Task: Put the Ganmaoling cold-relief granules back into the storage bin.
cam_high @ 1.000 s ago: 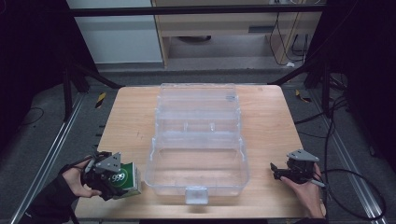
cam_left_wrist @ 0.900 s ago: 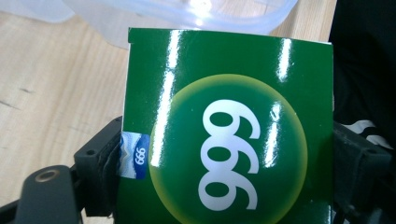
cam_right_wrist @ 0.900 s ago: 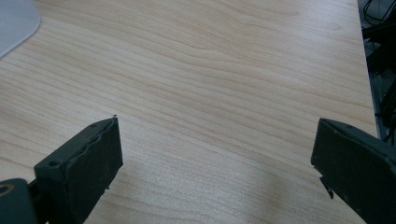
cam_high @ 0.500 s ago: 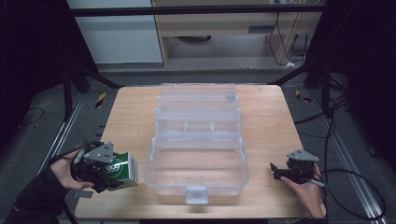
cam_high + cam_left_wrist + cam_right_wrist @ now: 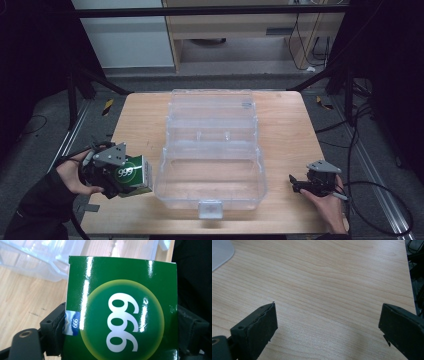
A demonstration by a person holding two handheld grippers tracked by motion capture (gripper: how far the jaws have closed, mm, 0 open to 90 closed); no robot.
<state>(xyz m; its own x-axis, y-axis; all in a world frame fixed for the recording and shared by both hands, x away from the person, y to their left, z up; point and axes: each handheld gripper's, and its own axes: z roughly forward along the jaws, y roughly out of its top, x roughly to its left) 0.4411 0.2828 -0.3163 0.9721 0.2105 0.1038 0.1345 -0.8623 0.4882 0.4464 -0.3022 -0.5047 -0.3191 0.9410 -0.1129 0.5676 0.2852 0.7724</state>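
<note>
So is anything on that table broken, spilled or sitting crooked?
Nothing stands out. The clear plastic case lies open and looks intact on the wooden table; the green box is clamped in the left gripper.

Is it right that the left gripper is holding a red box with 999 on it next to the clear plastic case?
Not quite: the box is green, not red. The left gripper view shows its glossy green face with white 999 clamped between the black jaws. In the high view the left gripper holds it beside the clear plastic case.
</note>
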